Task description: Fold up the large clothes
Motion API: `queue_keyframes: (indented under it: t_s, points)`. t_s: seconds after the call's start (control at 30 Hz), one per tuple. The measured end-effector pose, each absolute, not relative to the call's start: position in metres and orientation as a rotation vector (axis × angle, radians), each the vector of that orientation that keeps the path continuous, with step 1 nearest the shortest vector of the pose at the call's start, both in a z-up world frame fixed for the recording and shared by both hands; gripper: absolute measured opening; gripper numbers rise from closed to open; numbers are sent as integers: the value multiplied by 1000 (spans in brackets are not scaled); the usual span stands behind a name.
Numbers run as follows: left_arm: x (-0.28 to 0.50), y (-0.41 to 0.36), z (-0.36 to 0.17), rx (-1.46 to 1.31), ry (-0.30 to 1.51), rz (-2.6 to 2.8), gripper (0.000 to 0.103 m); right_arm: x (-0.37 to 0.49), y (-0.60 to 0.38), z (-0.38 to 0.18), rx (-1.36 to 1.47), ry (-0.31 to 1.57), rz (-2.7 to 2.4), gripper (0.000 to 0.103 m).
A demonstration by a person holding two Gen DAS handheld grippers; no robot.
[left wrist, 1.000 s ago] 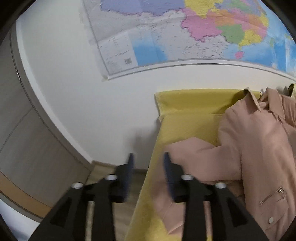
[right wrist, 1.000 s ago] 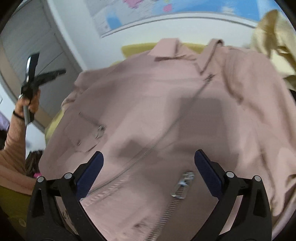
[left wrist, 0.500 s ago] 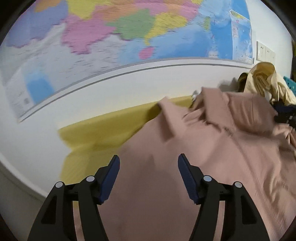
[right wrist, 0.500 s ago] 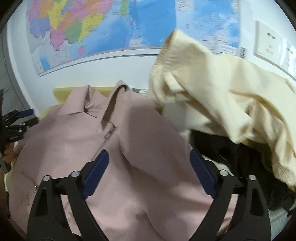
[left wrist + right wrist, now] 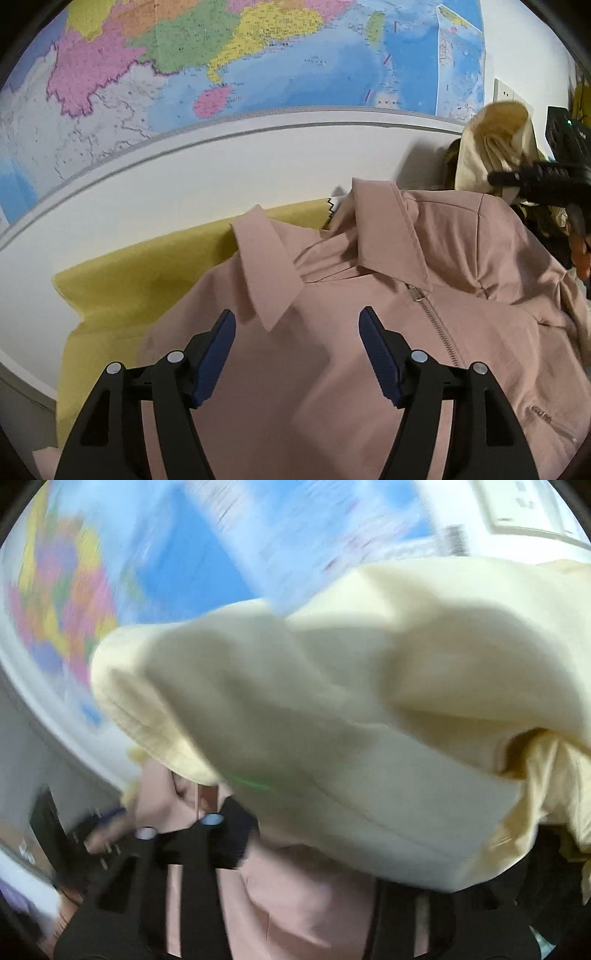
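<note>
Both cameras have swung since the earlier frames: the left one, which faced the bare wall and the cover's corner, now looks over the jacket's collar, while the right one has left the jacket's front for a blurred close view of pale cloth.

The left gripper (image 5: pixel 297 345) has its jaws apart and opening, blue pads hovering over the pink jacket (image 5: pixel 369 369) with nothing pinched between them. Just ahead of the pads lies the left collar flap (image 5: pixel 267 269), spread flat, and to its right the silver zipper (image 5: pixel 436 325) runs down the jacket's front. The jacket lies face up on a yellow cover (image 5: pixel 140 280) that reaches the white wall, under a large coloured map (image 5: pixel 258 55).

The right gripper (image 5: pixel 306 830) is closing. Only its left finger (image 5: pixel 229 834) shows; a cream garment (image 5: pixel 351 709) drapes over the other, so whether cloth is gripped cannot be told. Pink fabric lies below the fingers. In the left view this gripper (image 5: pixel 535 177) appears at the far right, by the jacket's right shoulder, in front of the cream garment (image 5: pixel 491 147) heaped against the wall.
</note>
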State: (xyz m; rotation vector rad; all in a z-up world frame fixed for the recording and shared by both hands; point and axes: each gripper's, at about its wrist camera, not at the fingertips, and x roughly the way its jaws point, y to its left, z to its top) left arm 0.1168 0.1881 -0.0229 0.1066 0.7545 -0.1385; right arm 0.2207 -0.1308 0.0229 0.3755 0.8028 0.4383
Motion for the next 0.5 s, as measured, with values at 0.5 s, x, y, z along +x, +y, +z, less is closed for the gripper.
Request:
queue_keyframes:
  t_s: [0.5]
  points:
    - [131, 176, -36, 82, 809, -152, 68, 266, -126, 30, 288, 783, 244, 27]
